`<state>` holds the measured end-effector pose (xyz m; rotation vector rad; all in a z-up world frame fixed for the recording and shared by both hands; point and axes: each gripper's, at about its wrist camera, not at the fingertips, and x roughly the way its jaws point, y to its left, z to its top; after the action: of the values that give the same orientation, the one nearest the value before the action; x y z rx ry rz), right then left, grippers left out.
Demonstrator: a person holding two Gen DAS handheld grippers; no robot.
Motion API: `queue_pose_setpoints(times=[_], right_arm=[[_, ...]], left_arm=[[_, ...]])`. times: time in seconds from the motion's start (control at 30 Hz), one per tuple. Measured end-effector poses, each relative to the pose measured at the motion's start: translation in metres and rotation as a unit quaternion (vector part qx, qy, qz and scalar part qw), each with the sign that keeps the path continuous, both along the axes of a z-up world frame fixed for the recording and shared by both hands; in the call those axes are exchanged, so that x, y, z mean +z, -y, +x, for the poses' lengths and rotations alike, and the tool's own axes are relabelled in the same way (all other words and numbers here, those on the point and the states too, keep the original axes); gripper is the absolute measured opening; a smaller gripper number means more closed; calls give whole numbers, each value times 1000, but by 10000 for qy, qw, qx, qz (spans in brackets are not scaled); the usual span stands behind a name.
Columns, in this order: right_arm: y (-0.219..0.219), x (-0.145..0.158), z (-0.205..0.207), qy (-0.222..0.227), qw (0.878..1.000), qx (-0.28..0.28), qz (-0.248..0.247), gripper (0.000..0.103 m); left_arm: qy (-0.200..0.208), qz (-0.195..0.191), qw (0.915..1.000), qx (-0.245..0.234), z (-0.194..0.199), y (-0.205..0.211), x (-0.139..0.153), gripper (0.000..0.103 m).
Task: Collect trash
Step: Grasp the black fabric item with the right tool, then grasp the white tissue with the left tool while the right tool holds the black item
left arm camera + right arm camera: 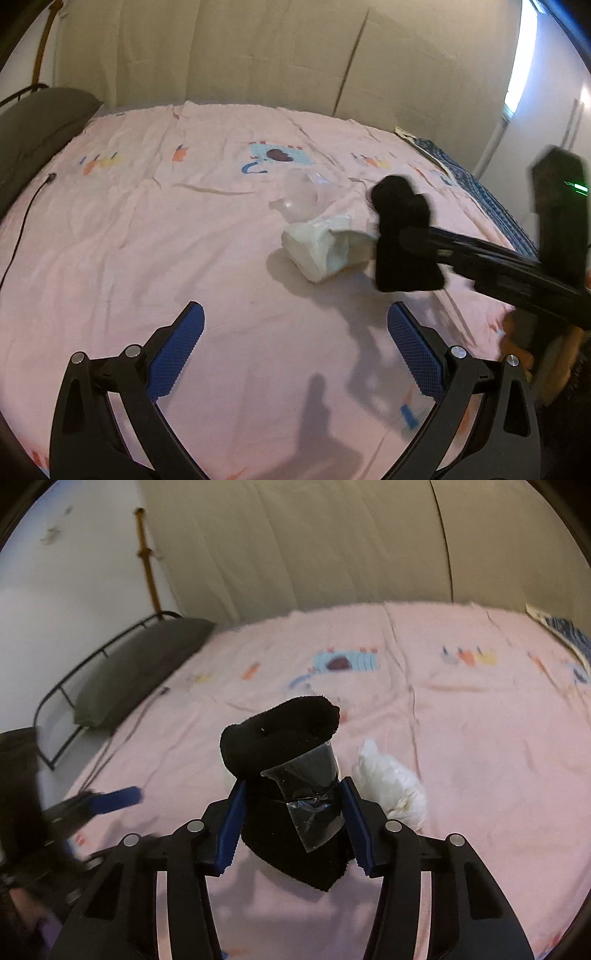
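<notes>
While clamped in the right gripper (293, 812), black sock (284, 775) with clear tape, left gripper (295, 347) spread, clear bottle (301, 197) at 12 o'clock of white wad (321, 251), left view only.

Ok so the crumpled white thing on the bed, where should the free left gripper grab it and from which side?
Judging by its pose, pinch the white bundle across its rounded near end, from above and its left, since the right gripper crowds its other end. The left gripper is open and empty.

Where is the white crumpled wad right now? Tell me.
The white crumpled wad lies on the pink bedsheet, mid-bed, in front of a clear plastic piece and beside the black cloth in the right tool.
</notes>
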<state>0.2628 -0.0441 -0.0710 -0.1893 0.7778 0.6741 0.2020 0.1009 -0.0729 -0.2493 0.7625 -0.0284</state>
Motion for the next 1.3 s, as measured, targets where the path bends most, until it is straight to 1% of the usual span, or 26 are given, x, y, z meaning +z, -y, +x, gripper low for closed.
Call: queue_pose_setpoints(times=[0.07, 0.2, 0.3, 0.33, 0.43, 0.5, 0.53, 0.6, 0.63, 0.73, 0.8, 0.93, 1.03, 1.1, 1.13, 1.17, 1.3], right_arm=[[9, 11, -5, 184, 9998, 51, 35, 48], [29, 29, -11, 321, 9992, 76, 245, 48], [48, 42, -11, 335, 9980, 34, 527, 48], [53, 45, -12, 322, 9977, -3, 595, 48], [69, 52, -8, 298, 9967, -161, 739, 48], [74, 55, -5, 282, 9963, -224, 781, 48], [76, 55, -3, 266, 9959, -280, 819, 48], [80, 57, 0, 235, 9948, -390, 914, 49], [81, 57, 1, 209, 9943, -396, 968, 49], [81, 60, 4, 124, 9926, -350, 1158, 49], [82, 60, 7, 33, 9907, -279, 1330, 49], [81, 62, 5, 263, 9924, -332, 1155, 49], [77, 64, -1, 591, 9941, -316, 855, 49], [75, 63, -2, 592, 9947, -292, 790, 49], [75, 62, -1, 577, 9949, -281, 778, 49], [72, 60, -1, 584, 9952, -262, 734, 49], [67, 59, -3, 694, 9957, -217, 577, 49]], left_arm=[[-90, -93, 9999, 111, 8, 2, -4, 97], [-131, -325, 9991, 255, 21, 8, -8, 97], [-278, -732, 9963, 357, 36, 10, -14, 97], [-328, -800, 9956, 362, 39, 12, -15, 97], [-403, -837, 9951, 342, 54, 21, -19, 97], [-426, -887, 9943, 410, 64, 27, -21, 97], [-440, -875, 9941, 467, 68, 29, -22, 97], [-498, -694, 9940, 688, 76, 36, -24, 97], [-512, -645, 9940, 714, 79, 39, -24, 97], [-606, -448, 9937, 833, 88, 47, -30, 97], [-716, -420, 9916, 988, 93, 49, -34, 97], [-734, -437, 9892, 1192, 98, 48, -34, 97], [-779, -310, 9912, 1026, 103, 49, -36, 97], [-868, -144, 9910, 1006, 104, 48, -35, 97], [-860, -127, 9910, 1021, 103, 48, -34, 91], [-837, -143, 9912, 1016, 102, 47, -33, 89], [-769, -249, 9918, 995, 98, 41, -28, 89]])
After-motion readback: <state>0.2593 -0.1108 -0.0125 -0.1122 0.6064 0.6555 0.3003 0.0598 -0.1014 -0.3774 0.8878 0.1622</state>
